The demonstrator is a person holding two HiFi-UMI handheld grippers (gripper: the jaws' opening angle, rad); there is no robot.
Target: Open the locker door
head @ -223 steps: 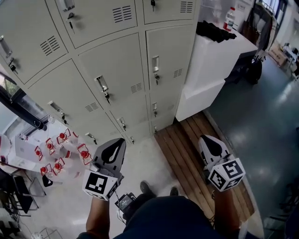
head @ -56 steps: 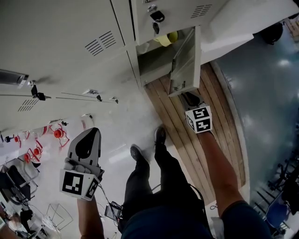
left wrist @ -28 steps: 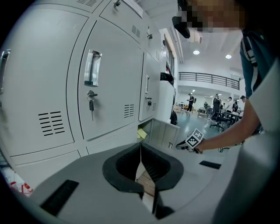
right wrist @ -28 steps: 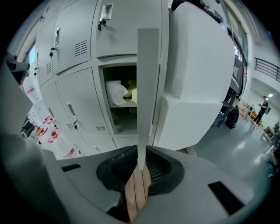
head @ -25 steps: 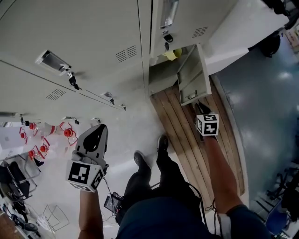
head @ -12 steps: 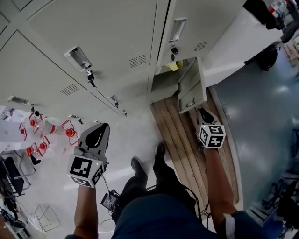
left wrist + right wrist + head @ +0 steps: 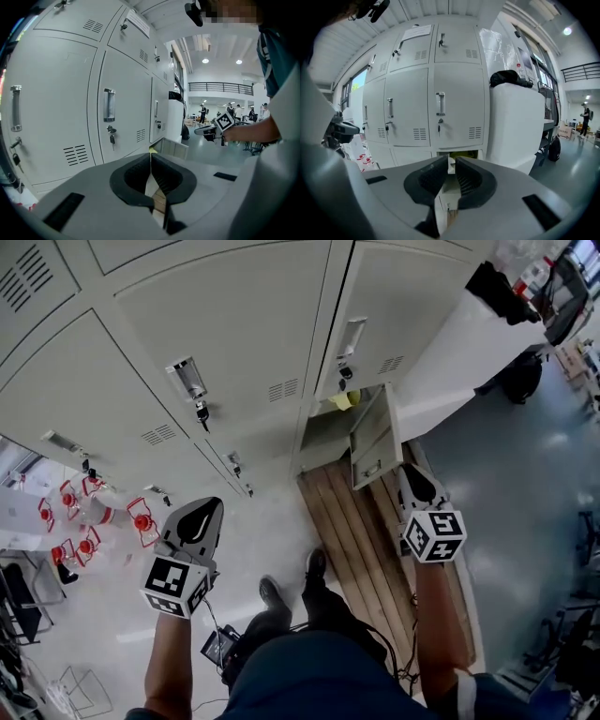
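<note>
While the small locker door (image 7: 375,437) at the bottom of the right column stands open, swung out over the platform of brown wooden slats (image 7: 345,521), both grippers are held in the air in front of the lockers (image 7: 244,315). The door is a flat panel of pale grey painted metal, and something yellow (image 7: 342,400) lies in the compartment behind it. The other doors are shut; each has a louvred vent and a shiny recessed handle (image 7: 187,378) with a key below it. The right gripper (image 7: 409,472) points toward the open compartment. Its ribbed black fingers (image 7: 465,180) have just been closing, a narrow gap is left between them, and nothing is in it. The left gripper (image 7: 200,510) has its fingers (image 7: 133,176) closed together at the tips, empty.
</note>
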